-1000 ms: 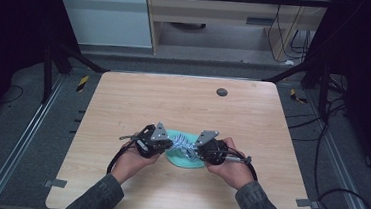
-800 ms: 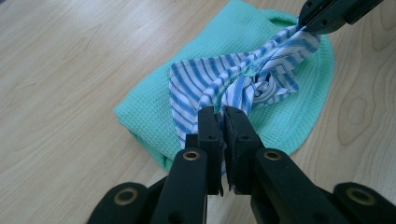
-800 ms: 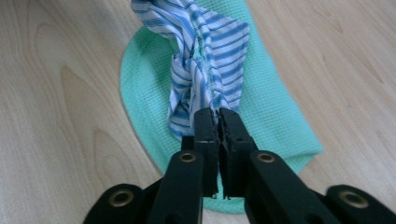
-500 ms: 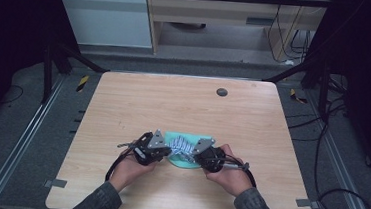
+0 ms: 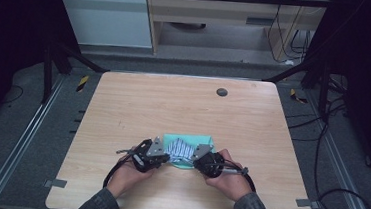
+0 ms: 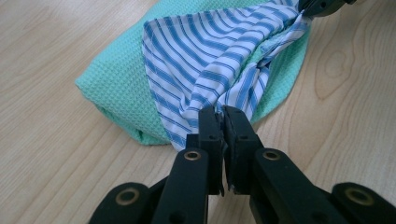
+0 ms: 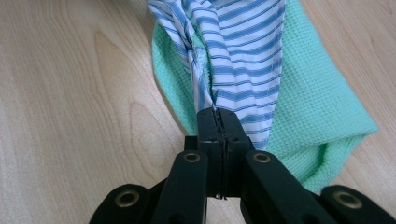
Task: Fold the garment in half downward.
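Both grippers, left (image 6: 219, 114) and right (image 7: 218, 114), pinch the striped cloth (image 6: 210, 56) atop a folded green towel (image 6: 116, 88) (folding looks midway, its final fold pending).

At the bottom centre of the frame, the left tongs (image 6: 223, 116) pinch a corner of the blue-striped cloth (image 6: 215, 51), which drapes over a green waffle towel (image 6: 121, 84) on the wooden surface (image 6: 51, 154).

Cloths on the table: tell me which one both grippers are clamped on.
The blue-and-white striped cloth: left gripper and right gripper each pinch it, above the plain green cloth lying on the table.
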A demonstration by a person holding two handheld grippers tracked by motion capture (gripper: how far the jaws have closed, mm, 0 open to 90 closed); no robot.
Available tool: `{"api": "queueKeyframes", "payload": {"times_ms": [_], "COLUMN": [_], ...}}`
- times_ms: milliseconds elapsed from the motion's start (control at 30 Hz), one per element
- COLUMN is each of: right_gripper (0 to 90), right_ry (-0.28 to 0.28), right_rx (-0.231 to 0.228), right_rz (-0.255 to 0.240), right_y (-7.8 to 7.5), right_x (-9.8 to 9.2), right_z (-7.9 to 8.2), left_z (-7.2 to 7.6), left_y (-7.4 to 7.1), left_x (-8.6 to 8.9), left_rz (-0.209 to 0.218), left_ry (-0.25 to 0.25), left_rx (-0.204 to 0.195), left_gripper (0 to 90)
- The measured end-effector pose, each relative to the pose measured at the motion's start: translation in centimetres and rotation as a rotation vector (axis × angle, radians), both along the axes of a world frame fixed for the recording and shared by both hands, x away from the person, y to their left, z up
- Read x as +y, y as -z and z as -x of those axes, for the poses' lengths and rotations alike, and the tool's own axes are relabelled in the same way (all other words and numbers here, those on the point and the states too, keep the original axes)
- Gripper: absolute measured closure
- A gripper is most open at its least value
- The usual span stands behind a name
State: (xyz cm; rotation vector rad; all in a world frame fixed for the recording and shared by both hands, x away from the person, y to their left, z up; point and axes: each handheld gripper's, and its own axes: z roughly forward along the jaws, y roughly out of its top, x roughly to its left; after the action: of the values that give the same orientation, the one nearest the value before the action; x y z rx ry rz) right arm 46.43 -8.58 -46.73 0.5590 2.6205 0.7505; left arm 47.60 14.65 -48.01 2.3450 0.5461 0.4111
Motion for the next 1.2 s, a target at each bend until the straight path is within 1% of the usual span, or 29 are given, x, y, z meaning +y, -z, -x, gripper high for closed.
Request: {"api": "queueKeyframes", "payload": {"times_ms": [33, 167, 400, 533, 600, 767, 867, 1000, 1033, 1067, 1100, 1133, 1167, 1200], "right_gripper": [89.2, 89.3, 89.4, 89.3, 89.3, 89.4, 89.6, 89.4, 88.9, 87.8, 84.9, 79.9, 74.5, 70.3], "right_ry": [-0.005, -0.014, -0.011, -0.012, -0.013, -0.015, -0.017, -0.007, -0.016, -0.015, -0.016, -0.015, -0.010, -0.001], "right_rx": [-0.006, -0.001, 0.002, 0.006, 0.006, 0.010, 0.010, 0.012, 0.008, 0.004, -0.003, -0.004, 0.000, -0.006], "right_rz": [0.003, 0.008, 0.008, 0.011, 0.015, 0.018, 0.023, 0.016, 0.017, 0.014, 0.013, 0.008, -0.002, -0.013], "right_y": [0.0, 0.0, 0.2, 0.3, 0.3, 0.6, 0.7, 0.7, 0.7, 0.6, 0.5, 0.4, 0.3, 0.1], "right_x": [0.0, 0.0, -0.1, -0.1, -0.1, -0.1, -0.2, -0.3, -0.4, -0.4, -0.5, -0.6, -0.8, -1.2], "right_z": [0.1, 0.5, 0.7, 0.7, 0.8, 0.9, 0.9, 1.1, 1.1, 1.2, 1.3, 1.5, 1.7, 2.0], "left_z": [0.0, 0.2, 0.3, 0.5, 0.5, 0.7, 0.9, 1.1, 1.2, 1.4, 1.6, 1.9, 2.3, 2.5], "left_y": [0.0, 0.3, 0.3, 0.4, 0.4, 0.7, 0.8, 0.7, 0.7, 0.7, 0.6, 0.5, 0.4, 0.3], "left_x": [0.0, 0.1, 0.1, 0.1, 0.1, 0.2, 0.3, 0.4, 0.4, 0.5, 0.7, 0.9, 1.3, 1.6], "left_rz": [-0.004, 0.011, -0.001, 0.003, -0.003, 0.012, 0.011, 0.020, 0.019, 0.024, 0.030, 0.045, 0.073, 0.079], "left_ry": [0.004, -0.001, 0.001, 0.001, 0.006, 0.002, 0.003, 0.004, 0.004, -0.004, -0.011, -0.021, -0.028, -0.031], "left_rx": [0.003, 0.013, 0.015, 0.015, 0.018, 0.028, 0.029, 0.036, 0.034, 0.029, 0.024, 0.029, 0.037, 0.034], "left_gripper": [86.7, 86.8, 86.9, 86.9, 86.9, 86.8, 86.8, 86.5, 86.0, 84.5, 79.6, 74.4, 71.0, 67.4]}}
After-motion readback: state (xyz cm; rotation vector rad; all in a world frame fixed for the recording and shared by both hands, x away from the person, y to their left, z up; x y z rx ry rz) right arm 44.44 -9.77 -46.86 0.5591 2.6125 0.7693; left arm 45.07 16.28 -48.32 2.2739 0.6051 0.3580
